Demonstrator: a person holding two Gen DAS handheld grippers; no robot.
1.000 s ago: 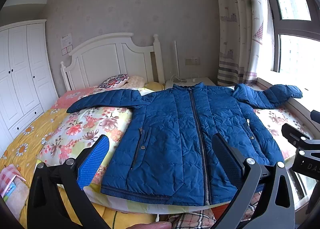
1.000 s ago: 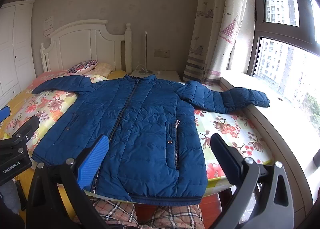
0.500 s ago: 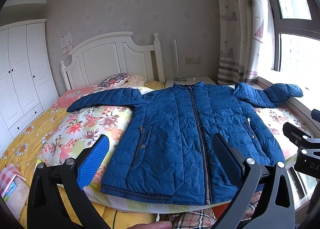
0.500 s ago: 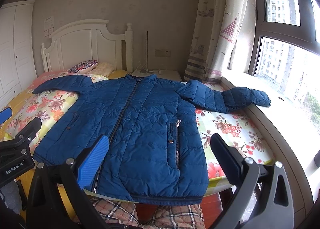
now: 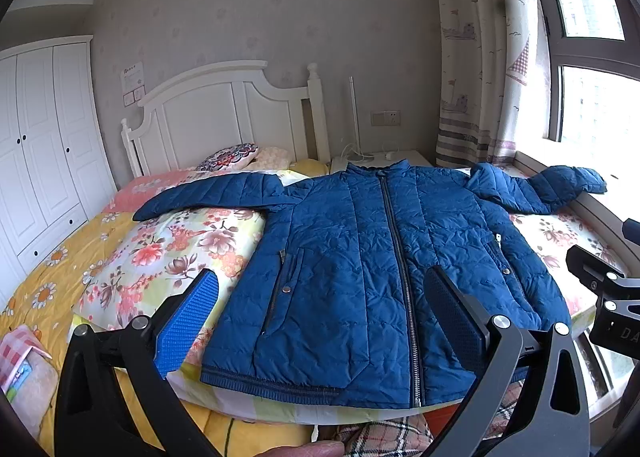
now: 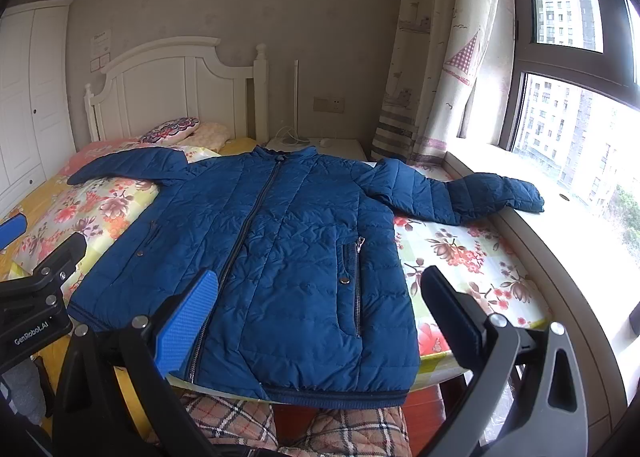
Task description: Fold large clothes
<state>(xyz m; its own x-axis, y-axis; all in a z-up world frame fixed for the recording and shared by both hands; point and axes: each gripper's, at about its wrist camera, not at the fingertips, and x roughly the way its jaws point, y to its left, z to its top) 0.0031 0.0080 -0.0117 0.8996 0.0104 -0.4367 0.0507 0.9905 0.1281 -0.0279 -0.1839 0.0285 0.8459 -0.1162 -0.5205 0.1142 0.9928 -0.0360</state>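
A blue quilted jacket (image 5: 360,265) lies flat and zipped on the bed, front up, collar toward the headboard, both sleeves spread out. It also shows in the right wrist view (image 6: 272,249). Its right sleeve (image 6: 460,193) reaches onto the window sill. My left gripper (image 5: 320,305) is open and empty, held above the jacket's hem. My right gripper (image 6: 316,305) is open and empty, also near the hem. Each gripper shows at the edge of the other's view.
The bed has a floral cover (image 5: 160,253) and a white headboard (image 5: 224,113) with pillows (image 5: 232,157). A window sill (image 6: 560,257) runs along the right. White wardrobe (image 5: 40,137) at the left. A plaid cloth (image 6: 320,429) lies below the hem.
Both views have shifted very slightly; the jacket has not moved and both grippers stay open.
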